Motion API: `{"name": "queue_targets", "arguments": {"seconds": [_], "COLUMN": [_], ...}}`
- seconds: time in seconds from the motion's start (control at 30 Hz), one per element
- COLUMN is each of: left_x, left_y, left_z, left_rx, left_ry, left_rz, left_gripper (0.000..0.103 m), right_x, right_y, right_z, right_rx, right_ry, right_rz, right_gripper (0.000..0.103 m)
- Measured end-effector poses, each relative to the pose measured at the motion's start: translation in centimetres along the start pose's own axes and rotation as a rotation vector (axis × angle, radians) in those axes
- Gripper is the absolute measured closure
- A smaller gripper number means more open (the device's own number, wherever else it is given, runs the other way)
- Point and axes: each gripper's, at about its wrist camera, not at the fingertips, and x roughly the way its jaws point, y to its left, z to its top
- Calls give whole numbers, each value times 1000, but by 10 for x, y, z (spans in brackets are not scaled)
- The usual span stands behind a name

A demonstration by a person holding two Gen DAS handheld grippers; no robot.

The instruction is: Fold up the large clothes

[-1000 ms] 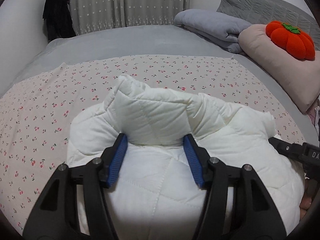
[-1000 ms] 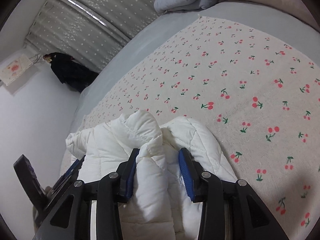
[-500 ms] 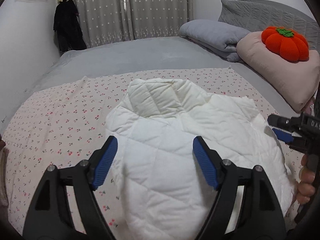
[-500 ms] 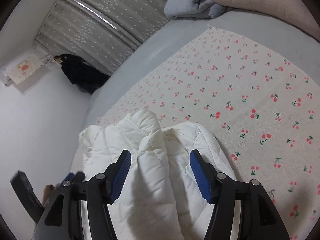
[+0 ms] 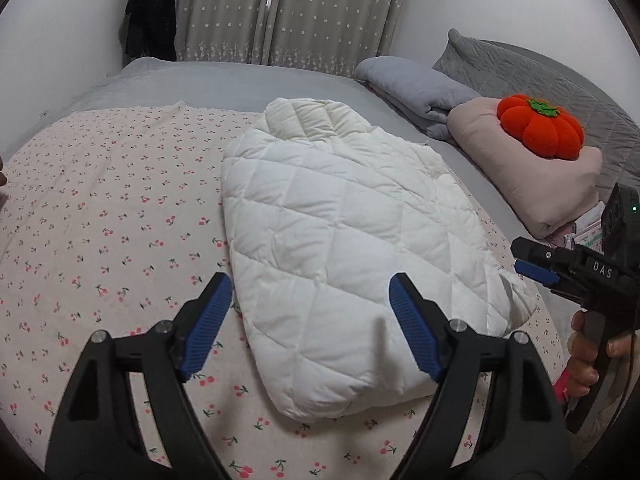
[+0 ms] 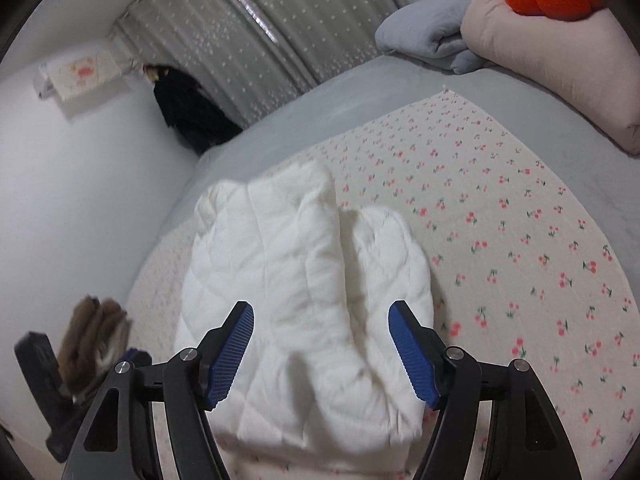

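Note:
A white quilted puffer jacket [image 5: 340, 232] lies folded into a compact bundle on the cherry-print sheet [image 5: 100, 220], collar at the far end. It also shows in the right wrist view [image 6: 304, 292]. My left gripper [image 5: 310, 324] is open and empty, raised above the bundle's near edge. My right gripper [image 6: 320, 352] is open and empty, above the bundle's near end; it also shows in the left wrist view [image 5: 536, 268] at the right, held by a hand.
A grey folded blanket [image 5: 412, 88], a pink cushion [image 5: 532, 176] and an orange pumpkin plush [image 5: 540, 126] lie at the bed's right side. Grey bedding [image 5: 224, 84] lies beyond the sheet. Curtains and a dark hanging coat [image 5: 152, 12] stand behind.
Both grippers opened and let go of the jacket, then pulled back and up. The jacket now lies flat as a folded bundle.

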Motion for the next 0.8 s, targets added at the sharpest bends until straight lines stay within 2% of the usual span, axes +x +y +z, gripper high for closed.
{"name": "queue_targets", "arguments": {"seconds": [0.1, 0.2, 0.4, 0.43, 0.47, 0.5, 0.57, 0.7, 0.8], "left_x": [19, 29, 18, 16, 15, 15, 13, 5, 3], "left_y": [-9, -11, -2, -1, -2, -3, -3, -3, -4], "left_z": [-18, -24, -29, -29, -31, -31, -32, -27, -25], "left_rx": [51, 65, -23, -22, -17, -11, -1, -4, 9], "left_ry": [75, 99, 111, 113, 114, 111, 103, 66, 54], "left_rz": [25, 17, -9, -15, -19, -19, -16, -44, -60], "left_gripper": [22, 21, 21, 21, 21, 21, 21, 21, 21], "right_x": [11, 36, 29, 26, 24, 24, 24, 9, -6], "right_y": [-1, -11, -8, -6, -3, -2, 0, -3, 2], "right_z": [-16, -35, -44, -46, -48, -49, -50, -46, -46], "right_rx": [-28, -66, -144, -162, -181, -192, -184, -102, -112], "right_ry": [72, 144, 121, 126, 137, 154, 176, 219, 230], "right_rz": [-31, -99, -90, -87, -77, -66, -49, 26, 45], "right_gripper": [41, 42, 42, 45, 55, 69, 84, 90, 90]}}
